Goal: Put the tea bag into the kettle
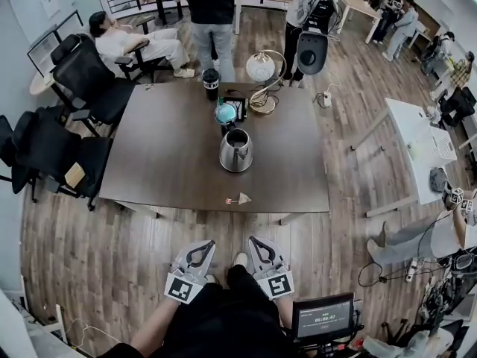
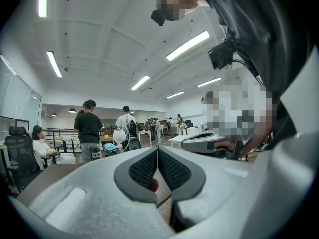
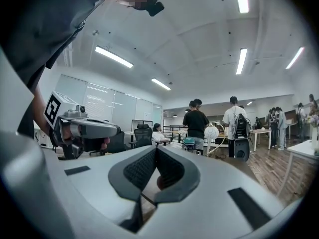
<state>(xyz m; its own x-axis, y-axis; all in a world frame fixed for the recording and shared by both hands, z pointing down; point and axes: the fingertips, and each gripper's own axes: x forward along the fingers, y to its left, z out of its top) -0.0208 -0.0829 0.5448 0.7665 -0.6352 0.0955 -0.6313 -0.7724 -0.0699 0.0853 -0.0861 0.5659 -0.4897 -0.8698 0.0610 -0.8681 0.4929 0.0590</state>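
Observation:
A steel kettle [image 1: 236, 151] stands lidless in the middle of the dark brown table [image 1: 156, 162]. The tea bag [image 1: 240, 198] lies flat near the table's front edge, its small tag to its left. My left gripper [image 1: 205, 245] and right gripper [image 1: 256, 241] hang side by side close to my body, short of the table's edge, both pointing at the table. The left gripper [image 2: 157, 149] is shut with nothing between its jaws. Likewise the right gripper [image 3: 155, 150] is shut and empty. Both gripper views look over the table, with the kettle and tea bag hidden behind the jaws.
Behind the kettle sit a teal round lid [image 1: 225, 113], a black cup [image 1: 212, 83] and a white round lamp [image 1: 261, 68]. Black office chairs [image 1: 56, 155] crowd the table's left side. People stand and sit beyond the far edge. A white desk [image 1: 421, 148] is at the right.

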